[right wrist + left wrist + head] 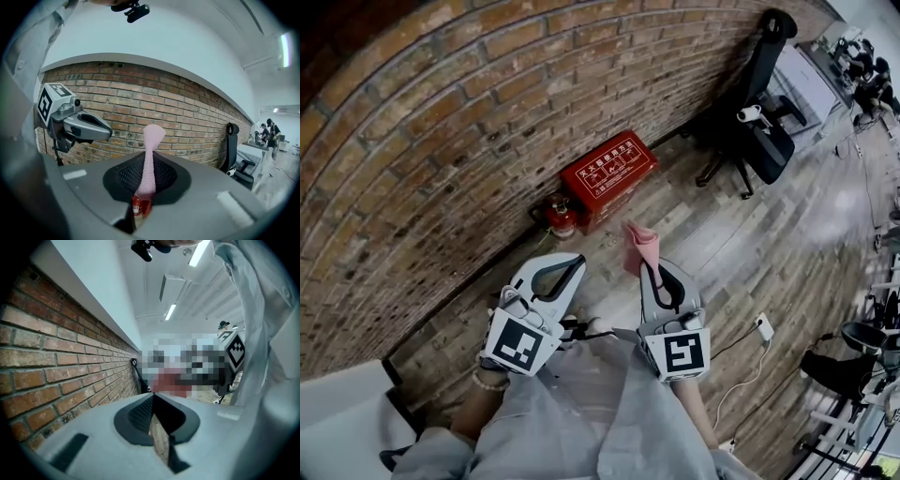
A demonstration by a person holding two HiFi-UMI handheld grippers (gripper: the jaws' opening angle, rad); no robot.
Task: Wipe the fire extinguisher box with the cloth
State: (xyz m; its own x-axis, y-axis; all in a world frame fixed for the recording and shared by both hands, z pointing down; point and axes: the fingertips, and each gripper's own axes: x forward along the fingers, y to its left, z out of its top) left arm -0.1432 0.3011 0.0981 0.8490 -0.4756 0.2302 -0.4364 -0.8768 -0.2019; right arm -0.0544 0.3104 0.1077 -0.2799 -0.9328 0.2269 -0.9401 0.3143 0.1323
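The red fire extinguisher box (607, 176) stands on the wooden floor against the brick wall, well ahead of both grippers. A red extinguisher (561, 216) stands at its left end; a sliver of the extinguisher (139, 206) shows through the right jaws' gap. My right gripper (650, 269) is shut on a pink cloth (639, 246), held up in the air. In the right gripper view the cloth (152, 138) sticks up out of the right gripper (147, 161). My left gripper (570, 264) hangs beside it, shut and holding nothing. The left gripper (153, 398) points along the wall.
A black office chair (759, 112) stands right of the box by the wall. A white power strip (764, 328) and its cable lie on the floor at the right. A white object (342, 412) sits at the lower left. Desks and people are far back at the top right.
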